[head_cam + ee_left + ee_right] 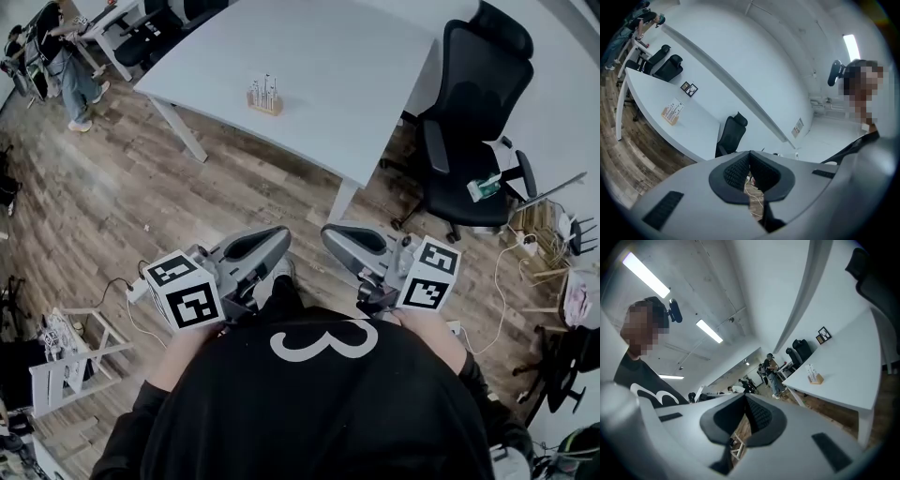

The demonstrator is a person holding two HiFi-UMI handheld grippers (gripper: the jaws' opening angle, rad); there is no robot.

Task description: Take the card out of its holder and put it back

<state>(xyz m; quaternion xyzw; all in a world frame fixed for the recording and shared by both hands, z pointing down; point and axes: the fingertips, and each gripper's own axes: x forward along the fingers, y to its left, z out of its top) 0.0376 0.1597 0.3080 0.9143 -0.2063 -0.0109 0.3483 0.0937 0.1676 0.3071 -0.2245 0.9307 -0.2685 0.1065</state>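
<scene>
Currently nothing of the task is in hand. Nearest: the person's black top [319,403], with both tools drawn in close against the chest. Left gripper [279,236] clenched, pads meeting, nothing between them. Right gripper [330,234] likewise clenched and empty, pads pressed together. Both point forward, away from the body, one at near left and one at near right, tips close to one another but apart. Beyond them, bare wooden floor [131,206]. Farther on, a white table [375,75]. The card holder [264,103] stands on it toward the far left part of the top, well apart from both grippers. It is a small wooden block with a few pale cards [265,86] upright in it; how many there are, and what is printed on them, is too small to tell. A black office chair [469,122] sits at the table's right side, far right. People [66,56] at other desks, far left corner. Judgement: this is the approach step, before any take-out, with the cards seated and the holder untouched. The next move calls for closing on the table, bringing the grippers over the holder, parting one pair of jaws and pinching a single card by its top edge. The other tool should probably steady the block, since it looks light and could lift along with the card.
</scene>
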